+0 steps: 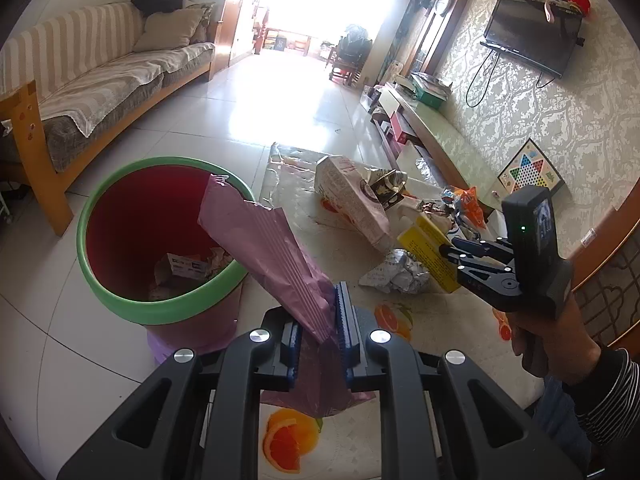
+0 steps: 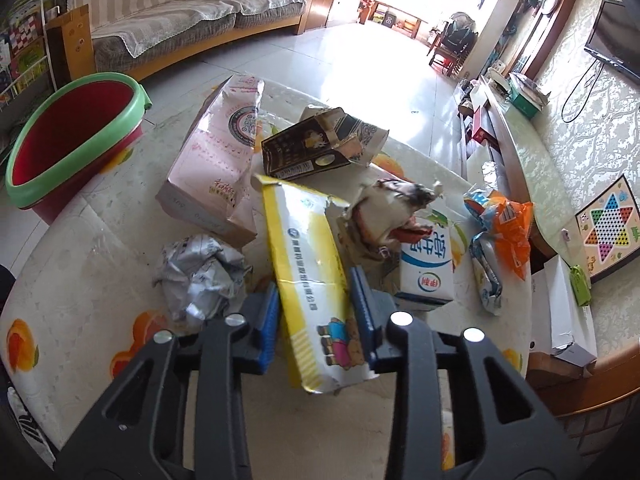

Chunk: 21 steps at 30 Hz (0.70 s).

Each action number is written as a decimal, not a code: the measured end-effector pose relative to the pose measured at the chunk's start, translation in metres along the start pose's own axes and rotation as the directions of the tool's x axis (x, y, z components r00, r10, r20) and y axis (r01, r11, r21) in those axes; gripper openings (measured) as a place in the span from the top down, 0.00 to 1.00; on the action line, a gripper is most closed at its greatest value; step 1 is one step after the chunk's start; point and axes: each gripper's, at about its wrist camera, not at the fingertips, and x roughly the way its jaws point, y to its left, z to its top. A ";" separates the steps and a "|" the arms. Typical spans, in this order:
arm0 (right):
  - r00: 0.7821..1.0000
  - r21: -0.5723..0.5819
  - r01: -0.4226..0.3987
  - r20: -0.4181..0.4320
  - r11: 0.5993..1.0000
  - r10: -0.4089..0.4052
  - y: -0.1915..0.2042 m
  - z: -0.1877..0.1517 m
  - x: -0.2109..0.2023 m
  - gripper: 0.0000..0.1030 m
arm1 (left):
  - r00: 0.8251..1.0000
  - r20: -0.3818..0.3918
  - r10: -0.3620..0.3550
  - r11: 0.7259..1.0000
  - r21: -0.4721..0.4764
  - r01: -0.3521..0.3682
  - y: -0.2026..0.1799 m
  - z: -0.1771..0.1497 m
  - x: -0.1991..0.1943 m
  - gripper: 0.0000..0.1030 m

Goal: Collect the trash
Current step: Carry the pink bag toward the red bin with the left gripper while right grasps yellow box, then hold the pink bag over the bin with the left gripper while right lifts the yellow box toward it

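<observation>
Both grippers are black plastic: the left gripper (image 1: pixel 318 334) has blue ribbed pads, silver screws; striped sleeve (image 1: pixel 612 392) at four o'clock.

The bin (image 1: pixel 160 236) stands open-mouthed off the bench's (image 2: pixel 80 264) left edge, but a pink bag (image 1: pixel 276 264) slants across its near-right rim. Bare bench lies near and left. Straight ahead the way is crowded: crumpled paper (image 2: pixel 202 276), a yellow box (image 2: pixel 312 264), a pink carton (image 2: pixel 218 168), a dark box (image 2: pixel 316 146), a milk carton (image 2: pixel 428 268) and an orange wrapper (image 2: pixel 504 220) lie close together.
</observation>
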 end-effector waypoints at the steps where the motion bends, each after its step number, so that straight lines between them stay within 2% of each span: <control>1: 1.000 0.005 -0.002 0.006 1.000 0.002 -0.002 -0.003 -0.006 0.84 | 1.000 -0.001 -0.003 1.000 0.002 0.003 -0.001 0.000 0.001 0.87; 10: 0.997 0.074 -0.063 0.038 0.995 0.060 -0.022 -0.022 -0.034 0.92 | 1.000 0.004 -0.024 0.998 0.050 0.024 -0.026 0.002 -0.001 0.87; 17: 0.984 0.169 -0.162 0.101 0.972 0.147 -0.044 -0.023 -0.065 0.94 | 1.000 0.012 -0.017 0.998 0.065 0.016 -0.029 0.007 -0.004 0.86; 21: 0.980 0.188 -0.182 0.114 0.965 0.162 -0.049 -0.022 -0.073 0.95 | 1.000 0.014 -0.011 0.998 0.061 0.010 -0.028 0.009 -0.003 0.86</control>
